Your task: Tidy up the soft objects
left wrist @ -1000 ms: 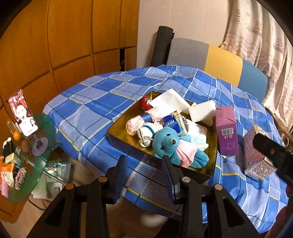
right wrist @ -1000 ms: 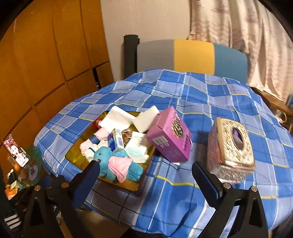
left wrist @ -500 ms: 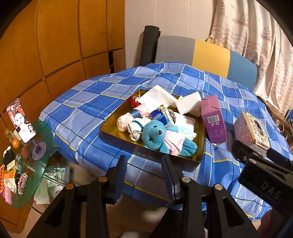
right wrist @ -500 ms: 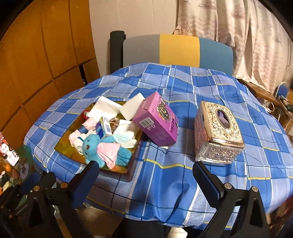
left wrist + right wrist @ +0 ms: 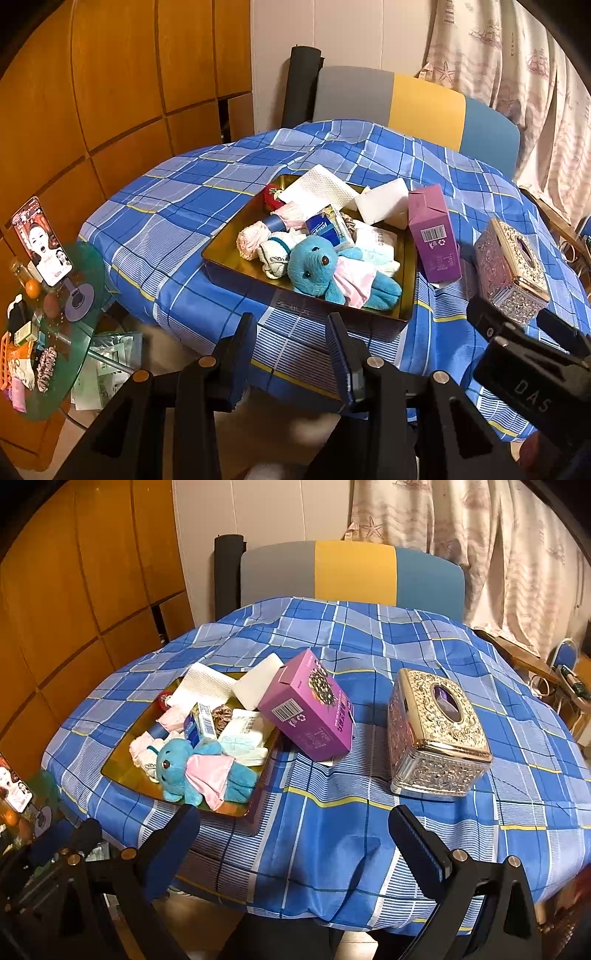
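Note:
A gold tray (image 5: 229,254) on the blue checked tablecloth holds a heap of soft things. Among them are a blue plush toy (image 5: 314,266) with a pink cloth, a white towel (image 5: 317,188), a white sponge (image 5: 384,201), rolled socks (image 5: 251,240) and a tissue pack (image 5: 325,229). My left gripper (image 5: 291,332) hovers open and empty before the tray's near rim. My right gripper (image 5: 293,819) stands wide open over the table's front edge, short of the plush toy (image 5: 177,764) and tray (image 5: 125,771). It holds nothing.
A purple box (image 5: 310,709) leans on the tray's right rim. An ornate metal tissue box (image 5: 439,731) stands further right. A glass side table with a phone (image 5: 40,240) sits low on the left. A chair (image 5: 351,572) and curtain stand behind the table.
The right gripper has sunk a little and now shows at the lower right of the left wrist view. Both grippers' jaws stand as wide as before. Nothing on the table moved.

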Motion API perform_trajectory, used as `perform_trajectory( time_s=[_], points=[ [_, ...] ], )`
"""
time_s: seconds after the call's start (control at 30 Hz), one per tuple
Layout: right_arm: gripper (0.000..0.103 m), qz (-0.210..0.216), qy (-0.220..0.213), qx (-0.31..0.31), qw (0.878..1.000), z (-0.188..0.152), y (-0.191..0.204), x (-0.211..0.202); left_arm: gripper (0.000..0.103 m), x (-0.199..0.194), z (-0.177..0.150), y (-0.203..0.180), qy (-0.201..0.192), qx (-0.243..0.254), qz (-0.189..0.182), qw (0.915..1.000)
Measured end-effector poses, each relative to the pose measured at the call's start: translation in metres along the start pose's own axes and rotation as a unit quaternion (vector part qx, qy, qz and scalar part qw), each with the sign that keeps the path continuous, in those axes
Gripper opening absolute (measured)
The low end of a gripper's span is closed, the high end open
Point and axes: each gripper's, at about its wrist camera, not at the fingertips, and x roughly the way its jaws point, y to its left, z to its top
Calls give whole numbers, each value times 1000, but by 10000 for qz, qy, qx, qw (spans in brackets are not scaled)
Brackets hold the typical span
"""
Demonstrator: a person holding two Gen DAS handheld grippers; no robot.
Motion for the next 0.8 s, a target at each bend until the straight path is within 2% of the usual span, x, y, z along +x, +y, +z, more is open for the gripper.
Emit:
perform_trajectory(
  time_s=[0.8],
  points=[
    [103,-26,130,24,9999,-6,-3,7,38,0,-1,-2,4,79,-4,10000]
  ],
)
